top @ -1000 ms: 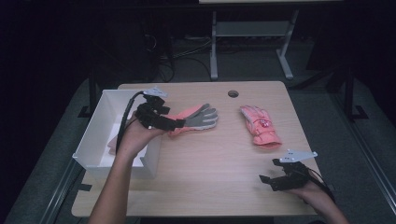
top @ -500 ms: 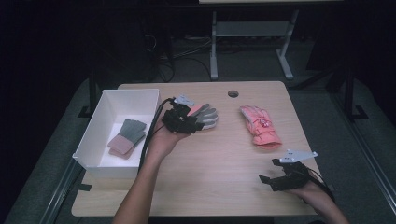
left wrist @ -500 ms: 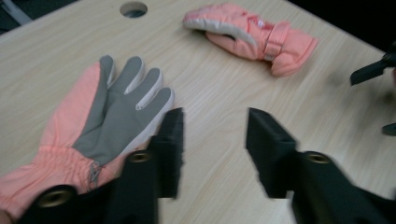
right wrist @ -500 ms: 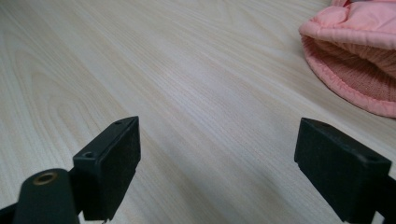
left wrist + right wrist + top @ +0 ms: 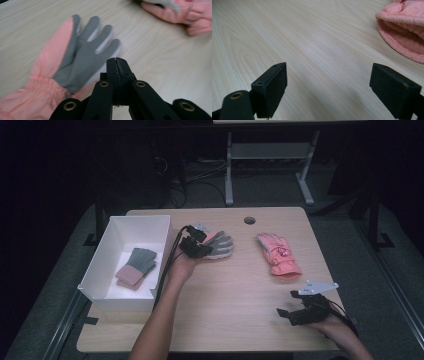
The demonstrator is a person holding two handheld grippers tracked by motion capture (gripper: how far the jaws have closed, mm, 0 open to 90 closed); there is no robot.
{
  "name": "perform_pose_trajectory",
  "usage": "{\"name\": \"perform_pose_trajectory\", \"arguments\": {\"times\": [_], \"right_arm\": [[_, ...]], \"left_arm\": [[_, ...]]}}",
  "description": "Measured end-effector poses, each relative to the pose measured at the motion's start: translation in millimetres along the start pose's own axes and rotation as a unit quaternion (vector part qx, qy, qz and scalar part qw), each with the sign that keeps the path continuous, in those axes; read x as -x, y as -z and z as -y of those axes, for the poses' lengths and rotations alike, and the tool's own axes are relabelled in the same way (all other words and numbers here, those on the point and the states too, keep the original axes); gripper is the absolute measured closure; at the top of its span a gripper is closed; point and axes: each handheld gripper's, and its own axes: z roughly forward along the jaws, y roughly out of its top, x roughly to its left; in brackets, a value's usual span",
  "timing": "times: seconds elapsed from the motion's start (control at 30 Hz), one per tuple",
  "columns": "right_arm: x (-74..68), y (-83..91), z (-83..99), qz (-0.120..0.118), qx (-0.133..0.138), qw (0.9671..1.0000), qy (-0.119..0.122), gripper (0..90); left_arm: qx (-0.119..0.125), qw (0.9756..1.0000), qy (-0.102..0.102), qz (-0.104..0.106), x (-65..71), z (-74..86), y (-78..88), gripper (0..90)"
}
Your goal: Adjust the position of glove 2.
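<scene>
table [image 5: 225,320]: light wood | white bin [image 5: 102,270]: at its left edge, folded glove inside | grey-palmed pink glove [image 5: 75,57]: palm up beside the bin (second pink glove [image 5: 278,255] lies well apart) | left gripper [image 5: 116,61]: jaws just closed, nothing between, tips over the glove's edge | right gripper [image 5: 328,82]: jaws wide, empty, near table's front edge

The left tool [image 5: 201,245] is held forward, jaws just closed with nothing between them; the right tool [image 5: 292,312] is held low, jaws apart.
</scene>
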Motion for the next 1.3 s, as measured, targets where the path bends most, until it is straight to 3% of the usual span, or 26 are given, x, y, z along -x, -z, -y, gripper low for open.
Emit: {"name": "perform_pose_trajectory", "arguments": {"times": [0.1, 0.23, 0.63, 0.83, 0.97, 1.3], "right_arm": [[0.1, -0.6, 0.4, -0.001, -0.002, 1.0000, 0.001, 14.2], [0.3, -1.4, 0.3, -0.002, -0.004, 1.0000, 0.002, 14.3], [1.6, -1.2, 1.3, -0.005, -0.002, 1.0000, 0.000, 14.3], [1.6, -1.8, 1.1, -0.006, -0.004, 1.0000, 0.001, 14.3], [1.5, -1.8, 1.1, -0.006, -0.003, 1.0000, 0.002, 14.3], [0.9, -2.4, 0.7, -0.007, -0.004, 1.0000, 0.005, 14.3]], "left_arm": [[-0.004, 0.9996, -0.003, -0.027, -7.9, 0.4, -10.5, 89.7], [-0.008, 0.9990, 0.006, -0.044, -17.5, 0.1, -23.0, 89.7], [-0.007, 0.9980, 0.035, -0.053, -35.1, 0.2, -50.3, 89.7], [-0.031, 0.9980, 0.039, -0.039, -36.5, 4.1, -59.8, 89.8], [-0.034, 0.9982, 0.041, -0.028, -35.0, 6.6, -60.4, 89.8], [-0.037, 0.9985, 0.031, 0.025, -10.5, 9.4, -57.0, 89.8]]}}
